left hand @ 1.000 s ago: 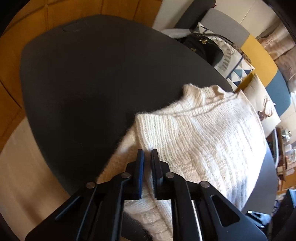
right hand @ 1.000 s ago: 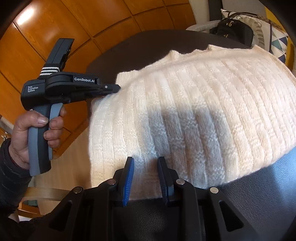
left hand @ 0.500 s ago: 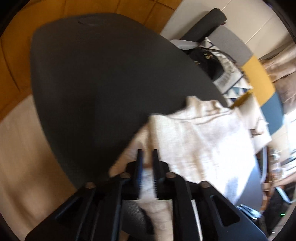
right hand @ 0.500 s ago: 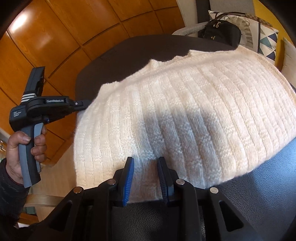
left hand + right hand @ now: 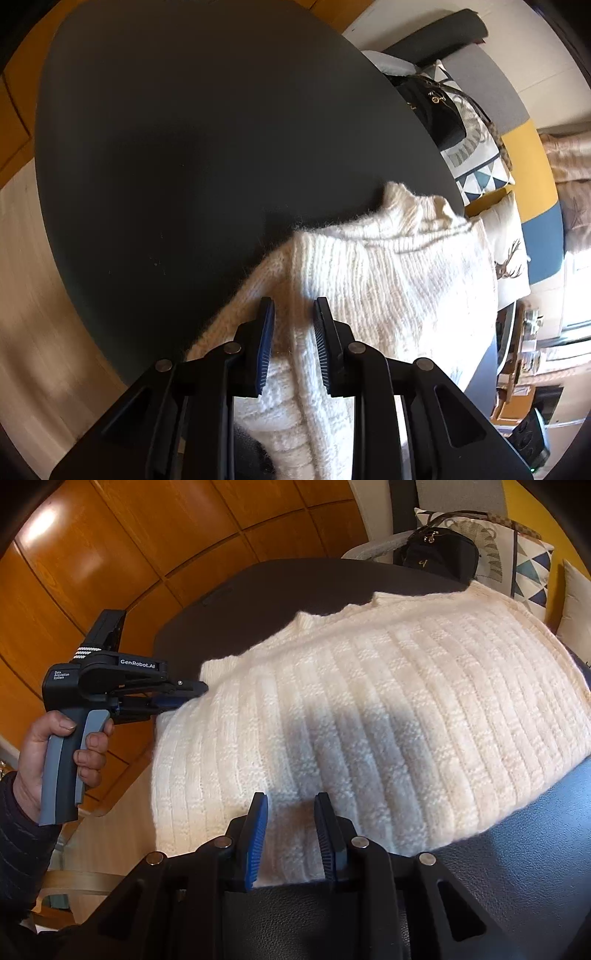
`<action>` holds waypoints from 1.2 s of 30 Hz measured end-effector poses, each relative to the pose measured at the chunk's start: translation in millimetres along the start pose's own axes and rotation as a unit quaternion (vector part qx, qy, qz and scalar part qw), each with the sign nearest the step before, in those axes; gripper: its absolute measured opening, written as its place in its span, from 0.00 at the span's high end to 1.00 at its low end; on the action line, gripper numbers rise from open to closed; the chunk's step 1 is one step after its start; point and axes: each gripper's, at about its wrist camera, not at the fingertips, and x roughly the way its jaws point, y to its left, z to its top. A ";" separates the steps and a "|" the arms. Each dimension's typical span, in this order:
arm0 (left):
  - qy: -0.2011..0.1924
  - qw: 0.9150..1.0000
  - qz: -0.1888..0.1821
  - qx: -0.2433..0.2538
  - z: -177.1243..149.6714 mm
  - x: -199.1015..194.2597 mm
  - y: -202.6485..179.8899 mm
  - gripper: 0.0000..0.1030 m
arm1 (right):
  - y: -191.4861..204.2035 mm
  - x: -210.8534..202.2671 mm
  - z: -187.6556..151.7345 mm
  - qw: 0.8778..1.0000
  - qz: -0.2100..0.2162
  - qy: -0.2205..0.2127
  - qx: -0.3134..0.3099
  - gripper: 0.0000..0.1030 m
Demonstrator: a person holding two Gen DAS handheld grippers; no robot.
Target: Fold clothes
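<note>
One sweater (image 5: 369, 716), two hand-held grippers, parted

Sweater (image 5: 369, 709) right edge cut off by frame.

Your cream sweater (image 5: 369, 716) is fuzzy ribbed knit; the table (image 5: 207, 147) is matt, leather-grained black; wall panels (image 5: 92, 572) are glossy wood.

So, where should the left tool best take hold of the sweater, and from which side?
Grip the sweater at its folded left edge, where the knit bunches into a thick ridge that hangs toward the table rim. Come in from the left side, level with the tabletop, so the ridge slides between the open fingers of the left tool. That is a judgement from the shape only.
</note>
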 end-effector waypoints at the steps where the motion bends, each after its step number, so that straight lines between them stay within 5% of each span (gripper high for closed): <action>1: -0.004 1.000 0.002 0.007 -1.3 -1.3 -2.1 0.77 | -1.2 -1.0 0.3 1.000 -0.003 -0.004 0.001 0.75; 3: -0.013 1.000 0.006 0.020 -3.8 -4.0 -6.3 0.81 | -3.3 1.2 2.8 1.000 -0.006 -0.007 0.000 0.75; 4: -0.017 0.999 0.009 0.026 -5.1 -5.4 -8.4 0.94 | -3.9 1.1 4.0 1.000 -0.012 -0.009 -0.002 0.75; 13: -0.100 0.993 0.041 0.042 -36.9 -40.0 -7.8 0.97 | -2.8 2.4 9.0 0.999 -0.043 -0.009 -0.023 0.75; 17: -0.064 0.997 0.053 0.007 -40.1 -17.4 6.0 0.97 | -5.5 13.3 7.5 0.999 -0.041 0.008 -0.022 0.75; 26: -0.091 0.994 0.058 -0.032 -38.2 -46.9 4.5 0.91 | -1.5 3.0 16.3 0.999 -0.037 0.003 -0.032 0.75; 31: -0.077 0.997 -0.002 0.001 -66.5 -54.4 -9.2 0.91 | -2.4 12.7 14.6 0.999 -0.033 0.016 -0.030 0.75; 36: -0.040 0.998 0.004 0.046 -97.7 -33.4 -31.8 0.81 | -11.3 15.8 14.1 1.000 -0.014 0.018 -0.014 0.75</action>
